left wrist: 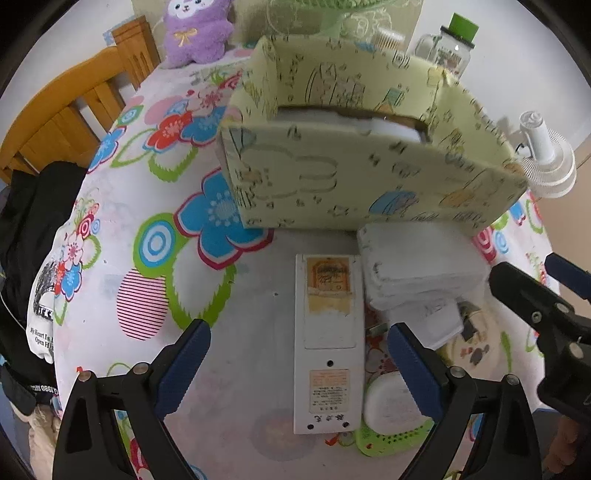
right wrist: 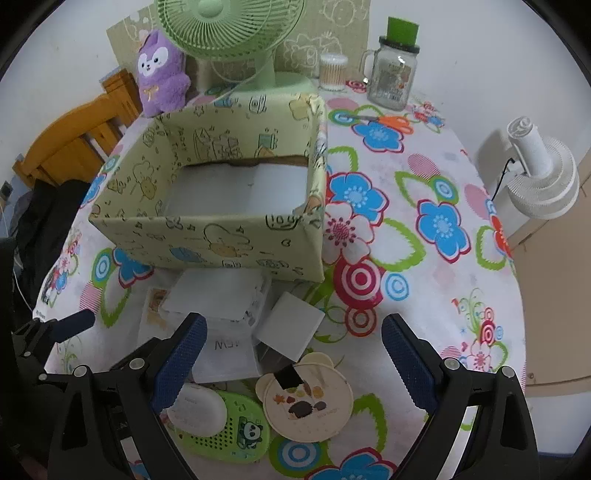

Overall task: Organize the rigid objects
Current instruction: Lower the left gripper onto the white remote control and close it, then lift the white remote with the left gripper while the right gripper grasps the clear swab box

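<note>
A long white flat device (left wrist: 327, 343) lies label side up on the flowered tablecloth (left wrist: 155, 221). My left gripper (left wrist: 301, 358) hangs open over it, one finger on each side, apart from it. Right of the device sit stacked clear plastic cases (left wrist: 417, 266), a white oval case (left wrist: 391, 402) and a green panda case (left wrist: 391, 439). My right gripper (right wrist: 295, 354) is open above a white square block (right wrist: 291, 325), a clear case (right wrist: 225, 350) and a round bear-eared disc (right wrist: 306, 402). The yellow-green cardboard box (right wrist: 221, 206) stands just behind, open on top with a white liner inside.
A green desk fan (right wrist: 229, 33), purple plush (right wrist: 160, 74), cotton-swab tub (right wrist: 332, 72) and glass jar with a green lid (right wrist: 393, 70) line the back. A white fan (right wrist: 543, 173) stands off the right edge. A wooden chair (left wrist: 66, 118) with dark clothing stands left.
</note>
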A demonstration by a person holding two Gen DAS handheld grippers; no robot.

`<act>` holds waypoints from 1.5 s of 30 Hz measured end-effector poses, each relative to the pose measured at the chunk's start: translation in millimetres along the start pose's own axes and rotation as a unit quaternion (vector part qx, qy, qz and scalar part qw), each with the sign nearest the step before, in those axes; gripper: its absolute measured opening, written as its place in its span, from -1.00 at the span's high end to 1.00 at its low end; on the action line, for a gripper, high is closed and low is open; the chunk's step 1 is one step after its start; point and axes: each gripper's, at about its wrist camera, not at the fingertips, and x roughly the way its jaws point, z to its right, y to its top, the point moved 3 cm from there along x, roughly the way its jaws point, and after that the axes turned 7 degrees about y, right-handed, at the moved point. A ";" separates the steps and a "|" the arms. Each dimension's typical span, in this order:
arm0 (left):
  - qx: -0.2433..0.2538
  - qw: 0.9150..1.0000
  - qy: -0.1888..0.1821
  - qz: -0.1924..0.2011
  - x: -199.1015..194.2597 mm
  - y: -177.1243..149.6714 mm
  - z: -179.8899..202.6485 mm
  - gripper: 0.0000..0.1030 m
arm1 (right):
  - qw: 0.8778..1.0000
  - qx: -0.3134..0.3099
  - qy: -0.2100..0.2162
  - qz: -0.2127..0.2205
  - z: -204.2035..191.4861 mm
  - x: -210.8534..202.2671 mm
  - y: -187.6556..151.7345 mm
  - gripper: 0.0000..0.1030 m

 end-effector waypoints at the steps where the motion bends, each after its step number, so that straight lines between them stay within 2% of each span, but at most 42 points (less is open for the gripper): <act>1: 0.002 1.000 0.005 -0.001 2.9 -0.8 -0.2 -0.87 | 1.000 -0.001 0.000 -0.002 -0.3 2.6 -0.6 -0.89; 7: 0.014 1.000 0.015 -0.005 13.4 -4.3 0.0 -0.84 | 1.000 0.001 0.005 -0.010 -3.6 13.6 -2.9 -0.89; 14: 0.014 1.000 0.007 -0.006 16.5 -4.9 -0.4 -0.87 | 1.000 -0.005 0.010 -0.015 -12.4 22.0 -2.5 -0.89; 18: 0.022 1.000 0.011 -0.004 14.7 -6.5 2.4 -0.82 | 1.000 -0.008 0.008 -0.015 -16.8 24.3 -0.8 -0.89; 21: 0.037 0.999 0.009 -0.025 17.6 -11.7 7.3 -0.76 | 1.000 -0.008 0.010 -0.016 -18.2 24.6 0.5 -0.89; 25: 0.043 0.999 0.008 -0.027 21.2 -14.2 8.8 -0.76 | 1.000 -0.011 0.008 -0.015 -20.3 25.3 2.7 -0.89; 31: 0.046 0.998 -0.012 -0.029 28.9 -10.2 12.3 -0.56 | 1.000 -0.011 0.007 -0.021 -23.2 30.8 4.6 -0.89; 34: 0.055 0.998 -0.025 -0.023 27.8 -9.5 14.2 -0.31 | 1.000 -0.011 0.008 -0.023 -25.4 33.7 5.7 -0.89; 36: 0.059 0.997 -0.042 -0.023 25.4 -9.7 18.1 0.05 | 1.000 -0.011 0.008 -0.025 -27.5 35.7 6.6 -0.89; 42: 0.054 0.996 -0.059 -0.029 24.0 -6.5 20.1 0.10 | 0.999 0.001 0.022 -0.034 -33.2 41.1 7.1 -0.89; 45: 0.061 0.997 -0.040 -0.016 20.3 -3.0 11.8 0.11 | 0.999 0.002 0.019 -0.035 -37.1 42.1 6.9 -0.92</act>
